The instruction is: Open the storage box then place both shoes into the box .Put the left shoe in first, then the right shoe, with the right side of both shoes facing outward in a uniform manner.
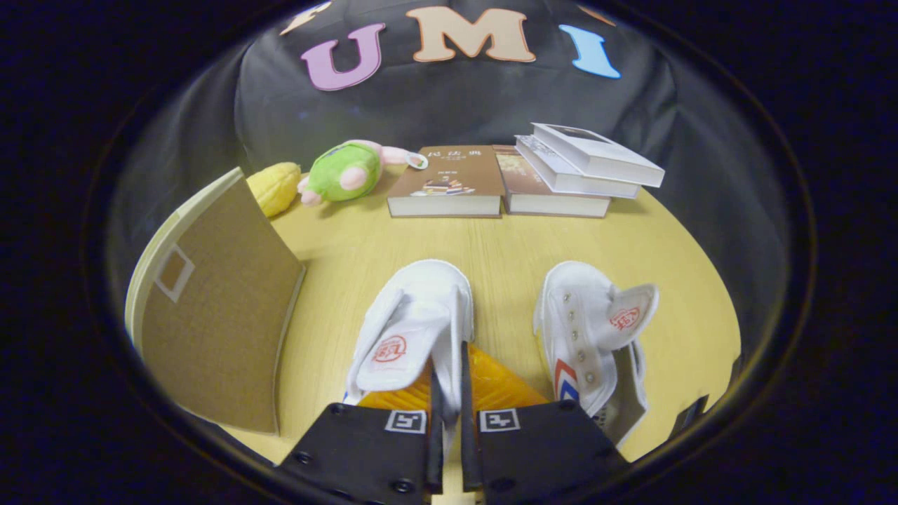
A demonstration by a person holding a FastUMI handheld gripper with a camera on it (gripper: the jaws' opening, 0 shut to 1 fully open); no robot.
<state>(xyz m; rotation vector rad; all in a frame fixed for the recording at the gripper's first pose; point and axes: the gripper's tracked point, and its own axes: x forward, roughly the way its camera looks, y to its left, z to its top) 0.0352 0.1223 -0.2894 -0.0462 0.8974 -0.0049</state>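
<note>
Where fingers [449, 421] pinch, left shoe's [414, 330] side.

We saw the tongs [452, 421] as two flat blocks, each bearing a small square coded marker and round screws along its edges.

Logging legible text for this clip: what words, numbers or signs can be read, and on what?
"民法典", as best it reads: cover of the brown book.
Red stamps on the tongues of the gripped shoe and the other shoe: too blurred to read.
Stacked books: print too small.
Square code marks on the tool, shut on the gripped shoe's wall: no words.
</note>
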